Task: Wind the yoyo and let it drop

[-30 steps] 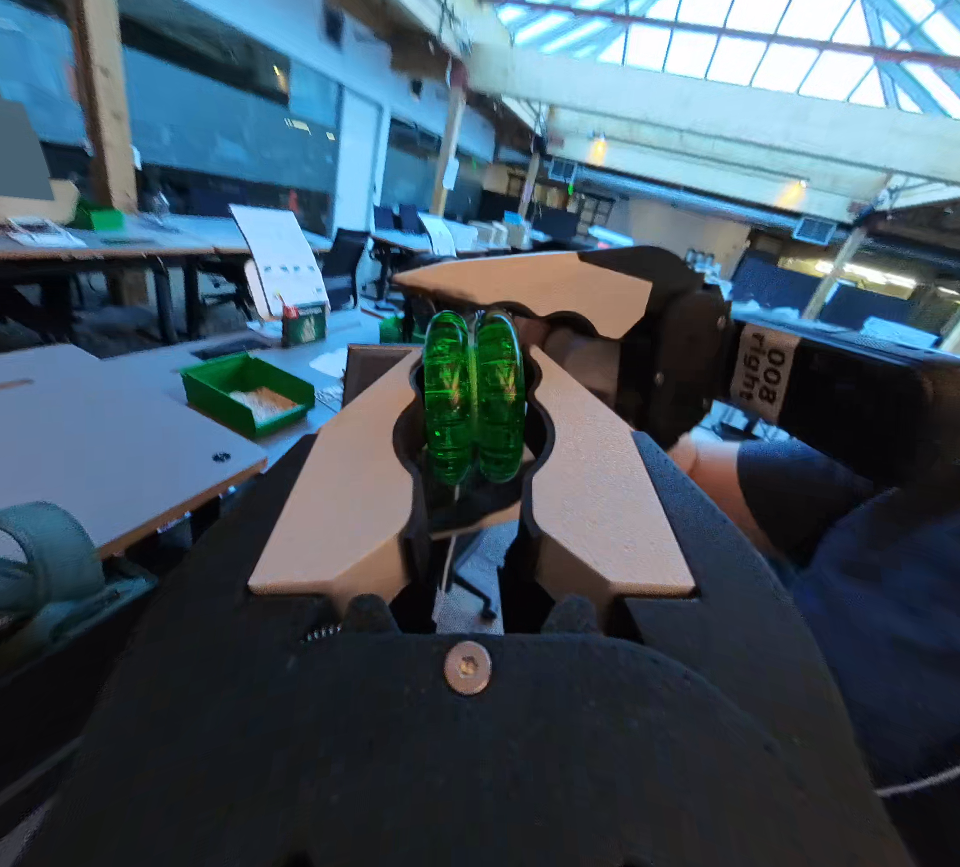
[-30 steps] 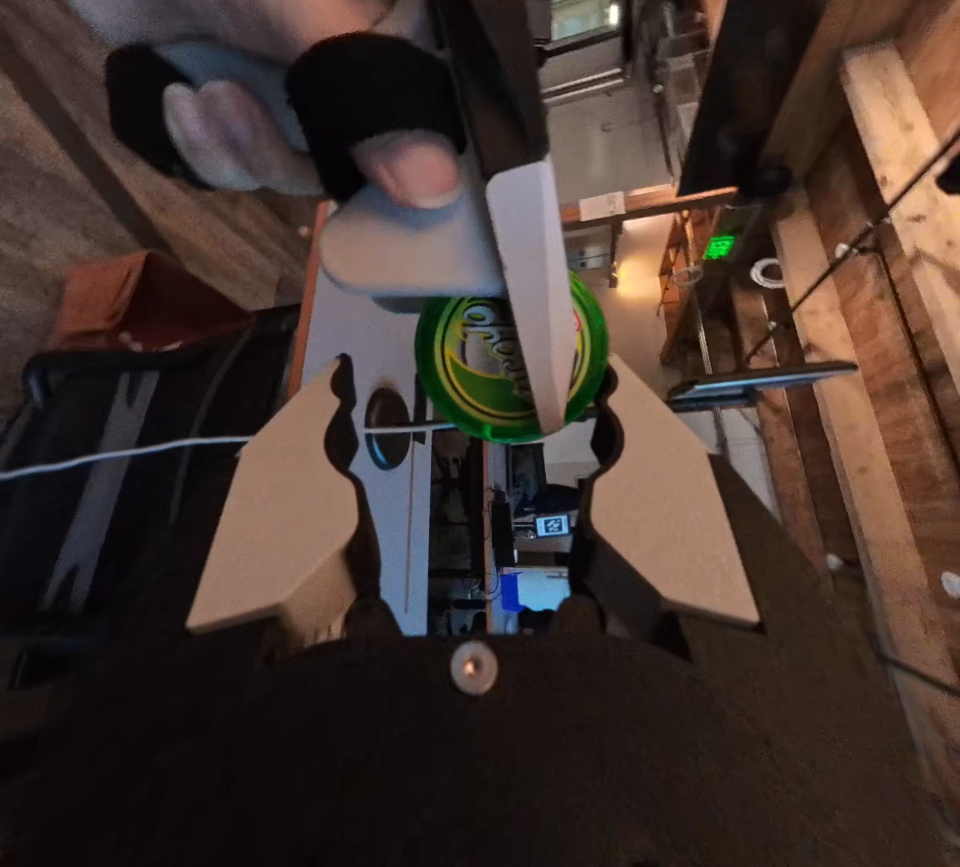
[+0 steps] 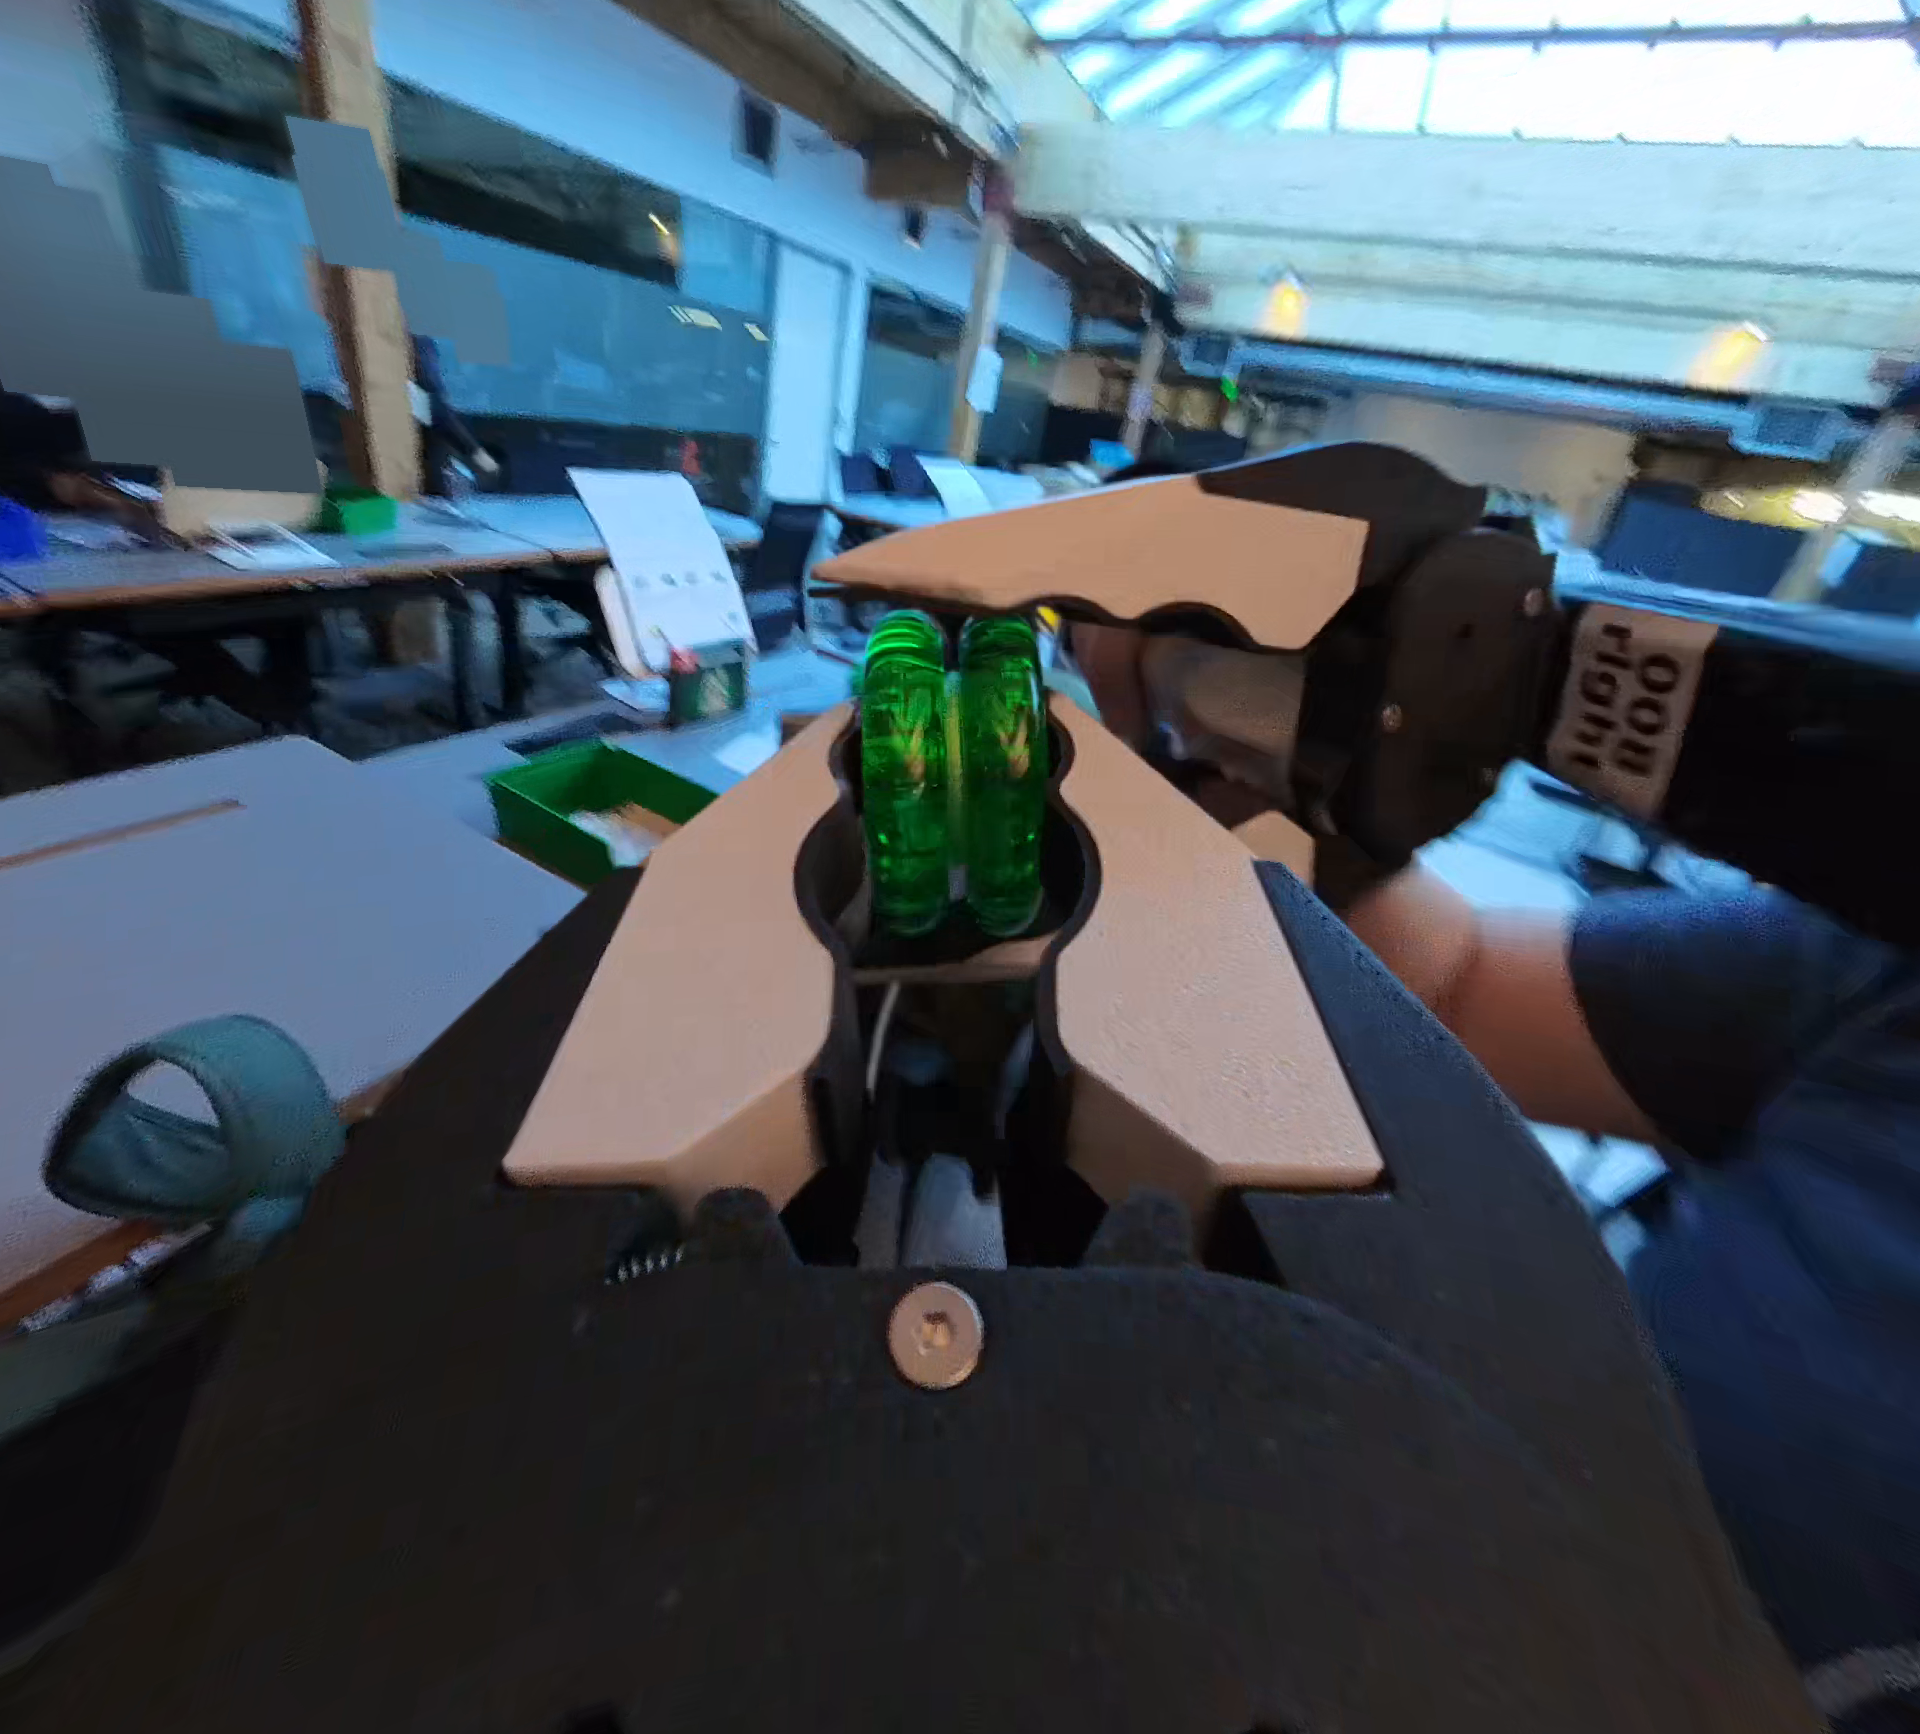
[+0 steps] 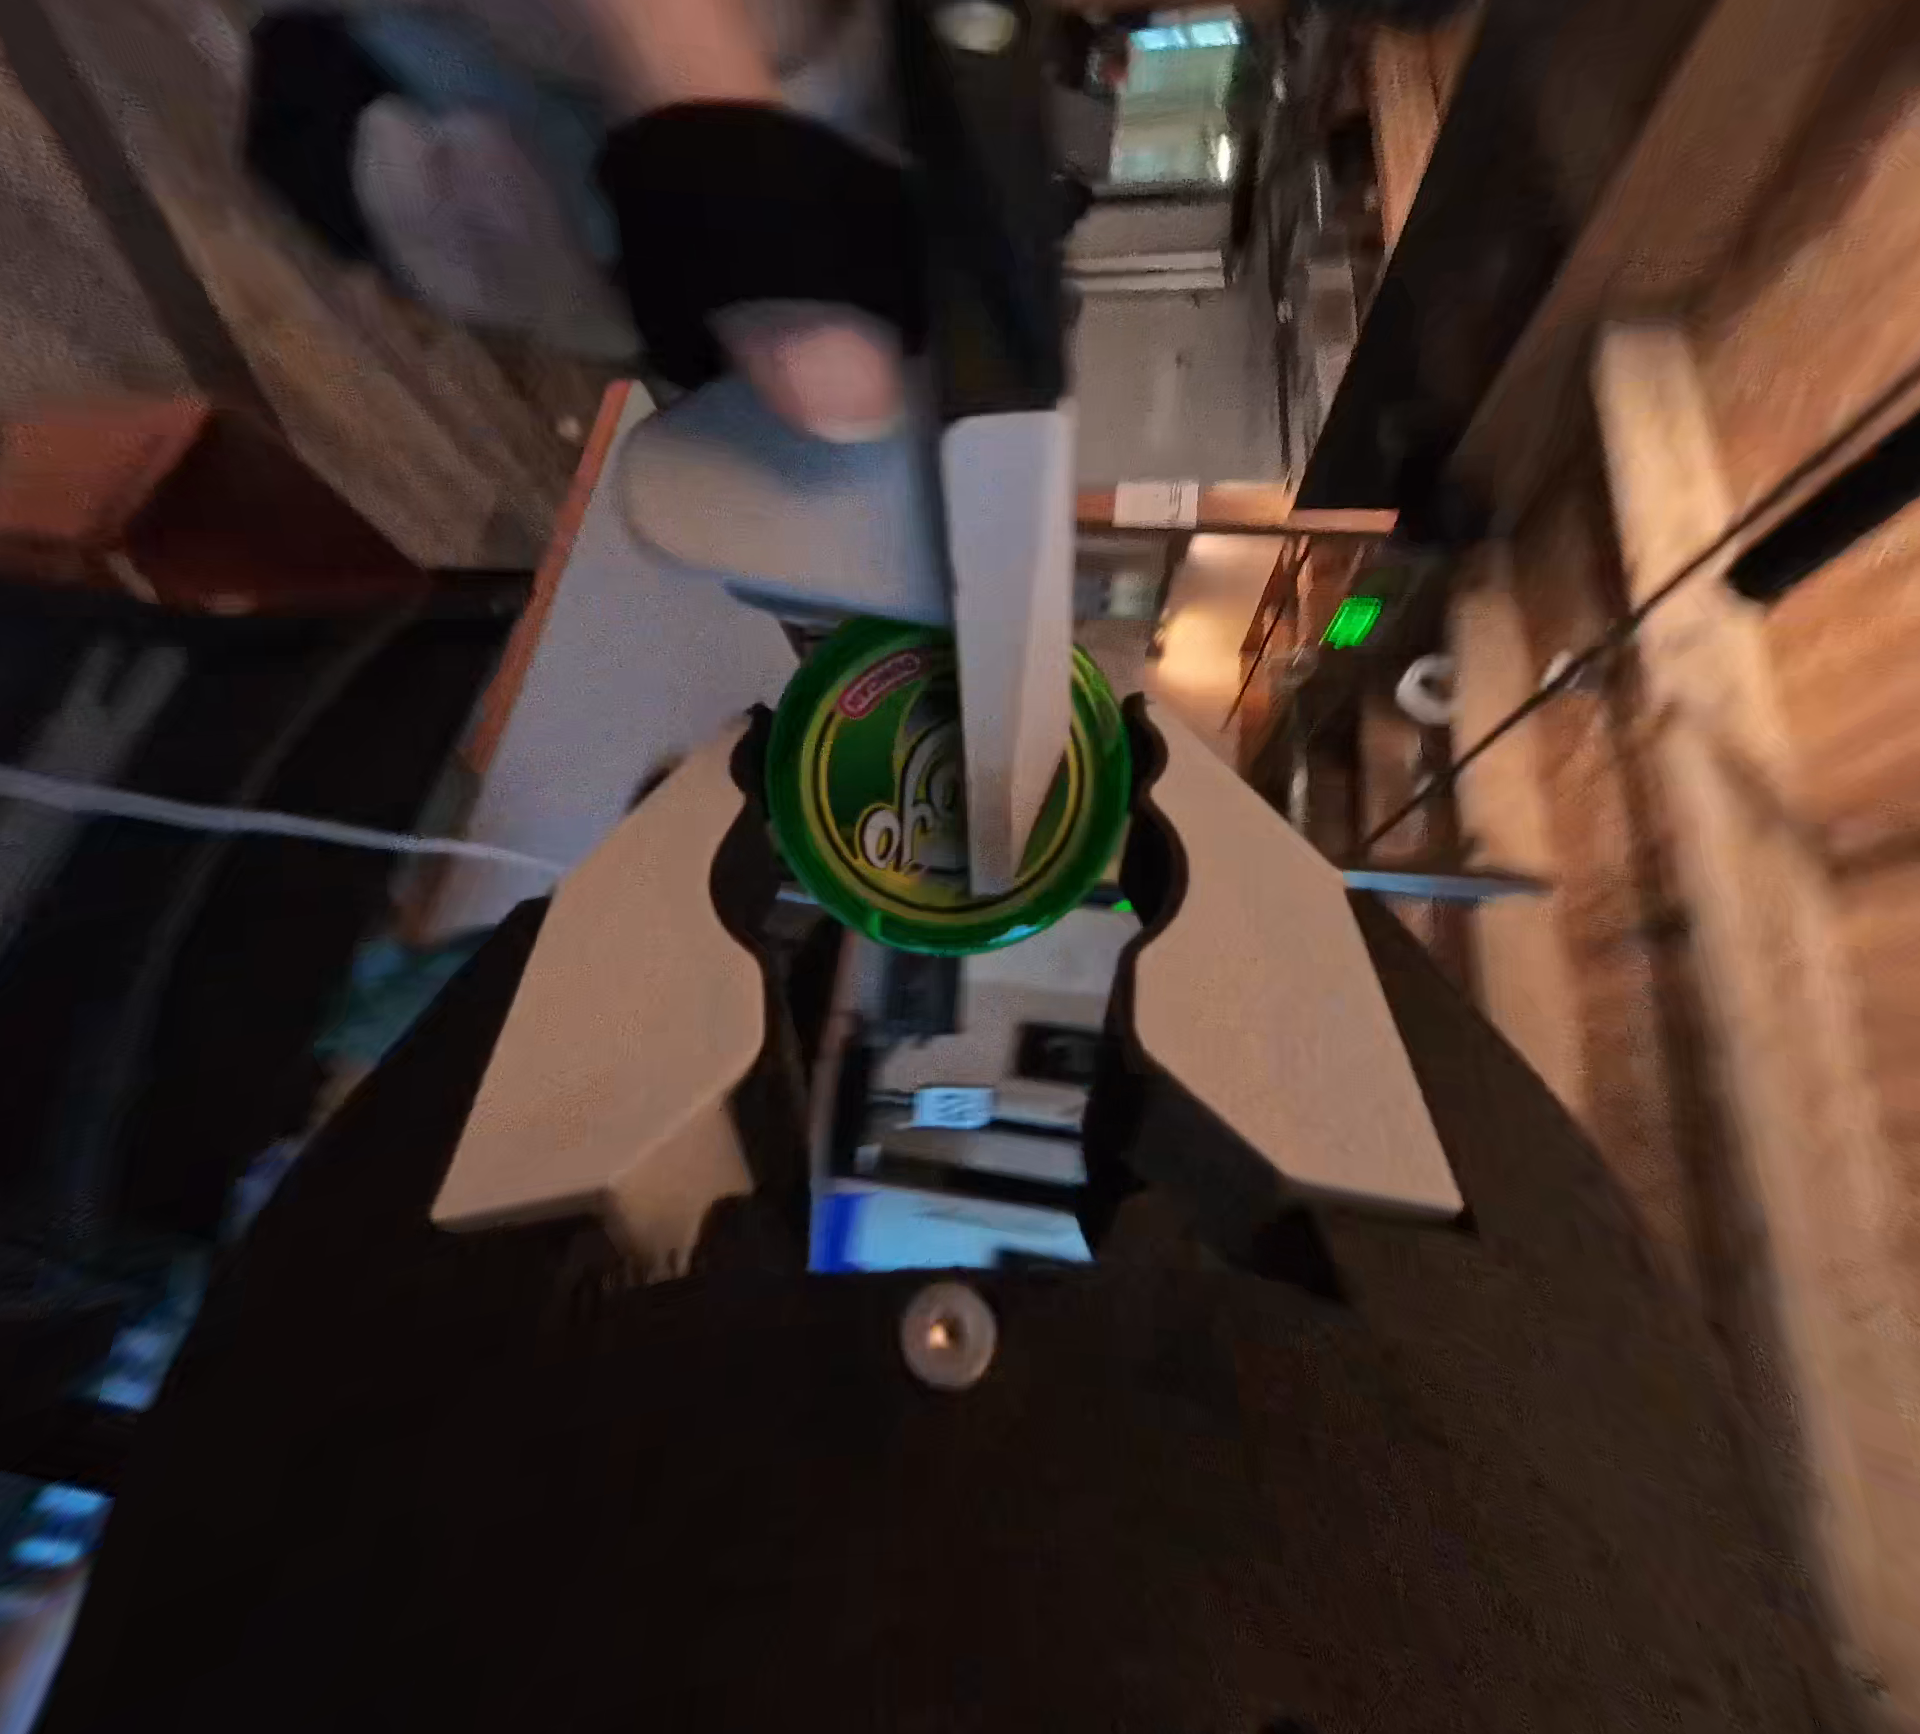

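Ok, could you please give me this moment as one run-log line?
left claw: shut on green yoyo faces | right claw: flanks yoyo rim, contact unclear | white string: trails sideways

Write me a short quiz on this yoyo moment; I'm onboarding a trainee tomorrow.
1. True or false: the left gripper clamps the green yoyo by its flat faces.
2. What colour is the string?
3. Pick one: the right gripper has its fingers A) on either side of the yoyo's rim, B) well away from the yoyo, C) resting on a desk.
Key: 1 true; 2 white; 3 A.
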`<state>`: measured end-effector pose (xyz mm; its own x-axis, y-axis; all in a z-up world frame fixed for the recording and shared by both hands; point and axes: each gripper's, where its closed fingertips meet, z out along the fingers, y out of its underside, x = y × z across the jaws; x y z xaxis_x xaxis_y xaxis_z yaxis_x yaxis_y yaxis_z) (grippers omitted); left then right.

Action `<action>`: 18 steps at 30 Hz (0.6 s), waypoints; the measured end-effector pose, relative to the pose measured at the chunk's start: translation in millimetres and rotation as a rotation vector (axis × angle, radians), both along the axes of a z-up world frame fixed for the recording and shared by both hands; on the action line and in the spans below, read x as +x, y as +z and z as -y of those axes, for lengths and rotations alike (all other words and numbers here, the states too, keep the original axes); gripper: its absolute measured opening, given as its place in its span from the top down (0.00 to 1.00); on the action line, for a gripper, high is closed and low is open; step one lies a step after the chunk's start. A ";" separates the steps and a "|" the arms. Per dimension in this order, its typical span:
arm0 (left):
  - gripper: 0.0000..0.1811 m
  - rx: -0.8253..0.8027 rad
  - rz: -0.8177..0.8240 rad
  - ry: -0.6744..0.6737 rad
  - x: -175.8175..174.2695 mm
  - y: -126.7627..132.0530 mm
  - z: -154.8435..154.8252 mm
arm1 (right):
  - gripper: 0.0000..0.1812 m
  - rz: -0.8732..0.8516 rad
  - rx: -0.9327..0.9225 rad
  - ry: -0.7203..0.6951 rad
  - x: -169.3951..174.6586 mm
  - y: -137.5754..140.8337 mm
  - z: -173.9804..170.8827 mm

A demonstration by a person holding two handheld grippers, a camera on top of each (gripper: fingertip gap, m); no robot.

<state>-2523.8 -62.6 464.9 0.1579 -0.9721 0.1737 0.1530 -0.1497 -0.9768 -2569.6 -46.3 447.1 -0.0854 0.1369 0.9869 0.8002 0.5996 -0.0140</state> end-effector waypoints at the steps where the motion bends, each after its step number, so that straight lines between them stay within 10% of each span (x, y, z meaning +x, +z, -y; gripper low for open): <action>1: 0.84 -0.030 -0.059 -0.055 4.6 -7.4 4.8 | 0.64 0.182 0.110 0.071 0.8 -6.2 4.3; 5: 0.83 -0.053 -0.215 -0.084 6.9 -25.8 2.2 | 0.64 0.283 0.127 0.080 -1.4 -19.1 -0.8; 10: 0.84 0.036 -0.024 0.063 -7.9 3.6 -10.0 | 0.46 -0.354 -0.164 -0.152 3.6 -14.8 -26.4; 13: 0.84 0.066 -0.042 0.100 -1.9 -1.9 -9.6 | 0.64 -0.612 -0.125 -0.167 7.8 0.6 -24.8; 18: 0.83 0.089 -0.141 0.112 3.0 -14.3 -10.5 | 0.64 -0.386 -0.066 -0.146 4.7 -1.2 -25.0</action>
<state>-2520.8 -52.1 450.6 0.2823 -0.9577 0.0562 0.0246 -0.0514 -0.9984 -2564.9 -21.3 445.9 0.3138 0.1842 0.9314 0.8054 0.4678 -0.3639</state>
